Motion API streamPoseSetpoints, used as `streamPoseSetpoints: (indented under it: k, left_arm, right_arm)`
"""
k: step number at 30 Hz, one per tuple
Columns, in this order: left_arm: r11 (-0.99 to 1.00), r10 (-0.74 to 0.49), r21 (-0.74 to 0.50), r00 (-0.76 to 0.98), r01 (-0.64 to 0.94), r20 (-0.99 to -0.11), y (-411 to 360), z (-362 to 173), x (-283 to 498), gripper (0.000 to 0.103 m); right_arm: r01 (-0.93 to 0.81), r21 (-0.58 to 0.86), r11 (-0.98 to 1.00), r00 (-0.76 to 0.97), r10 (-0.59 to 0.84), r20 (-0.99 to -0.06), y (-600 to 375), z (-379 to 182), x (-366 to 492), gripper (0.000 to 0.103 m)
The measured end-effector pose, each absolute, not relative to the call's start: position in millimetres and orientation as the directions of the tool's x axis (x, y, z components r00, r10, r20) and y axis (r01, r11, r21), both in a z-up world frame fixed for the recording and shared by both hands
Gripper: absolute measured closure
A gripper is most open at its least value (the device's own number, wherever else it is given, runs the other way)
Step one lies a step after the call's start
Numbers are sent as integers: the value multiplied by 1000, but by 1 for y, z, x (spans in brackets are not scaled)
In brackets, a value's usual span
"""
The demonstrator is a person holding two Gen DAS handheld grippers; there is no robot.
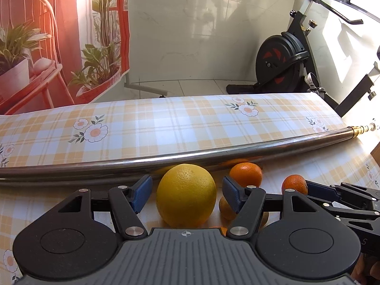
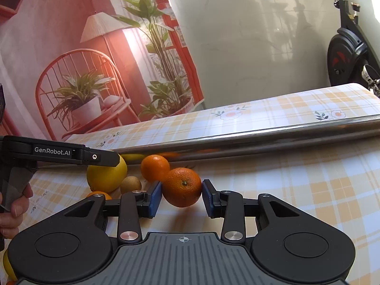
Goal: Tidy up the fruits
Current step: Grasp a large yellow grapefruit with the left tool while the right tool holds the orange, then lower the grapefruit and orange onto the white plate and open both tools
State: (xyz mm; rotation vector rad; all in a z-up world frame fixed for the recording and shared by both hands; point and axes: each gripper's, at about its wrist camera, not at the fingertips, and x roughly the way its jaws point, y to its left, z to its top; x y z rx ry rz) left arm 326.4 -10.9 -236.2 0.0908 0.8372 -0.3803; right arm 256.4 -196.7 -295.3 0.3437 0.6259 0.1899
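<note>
Yellow fruit: the big yellow citrus [image 1: 186, 196] sits on the checked tablecloth [image 1: 166, 123], just in front of the steel tube [image 1: 190, 154].
My left gripper [image 1: 187, 191]: jaws apart either side of that citrus, blue pads clear of its skin.
My right gripper [image 2: 181, 196]: clamped on an orange [image 2: 182, 187], both pads pressing its sides.
Other fruit: a second orange [image 2: 154, 167] just behind the gripped one; a small brown fruit [image 2: 130, 184] beside the citrus.
</note>
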Motion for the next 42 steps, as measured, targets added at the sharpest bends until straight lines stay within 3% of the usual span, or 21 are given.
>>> streamPoseSetpoints:
  k: [8,26,42]
  left_arm:
    - [930,-287,-73,584,361,-759,-10,-243,333,44]
    - [924,-278,-45,586,380,-761,-12,-239,321,44]
    - [946,-281,-68,698,317,-659,16,-193,256,44]
  right_arm:
    - [-73,372,925,794,280,-539,-197,-296,256,69]
    - [-73,375,924,794,282,-538,-197,-296,255,69]
    - [-64,402,913,802,287,-523,-200,-296,253,69]
